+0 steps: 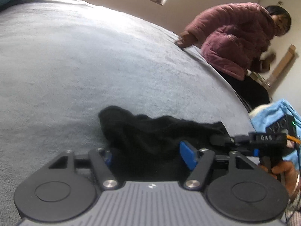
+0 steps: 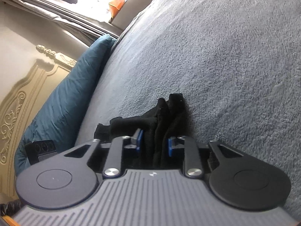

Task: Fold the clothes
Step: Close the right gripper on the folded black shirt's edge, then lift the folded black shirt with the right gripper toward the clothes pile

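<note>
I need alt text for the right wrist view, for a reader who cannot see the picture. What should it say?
The right gripper has bunched black cloth between its blue-padded fingers, low over a grey fleece bed cover. A teal pillow leans against a carved cream headboard on the left, with a bright window beyond.

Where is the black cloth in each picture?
Left wrist view: black cloth bottom centre, between the left gripper fingers.
Right wrist view: black cloth lower centre, bunched between the right gripper fingers.
Shared landmark: the grey blanket under it.
</note>
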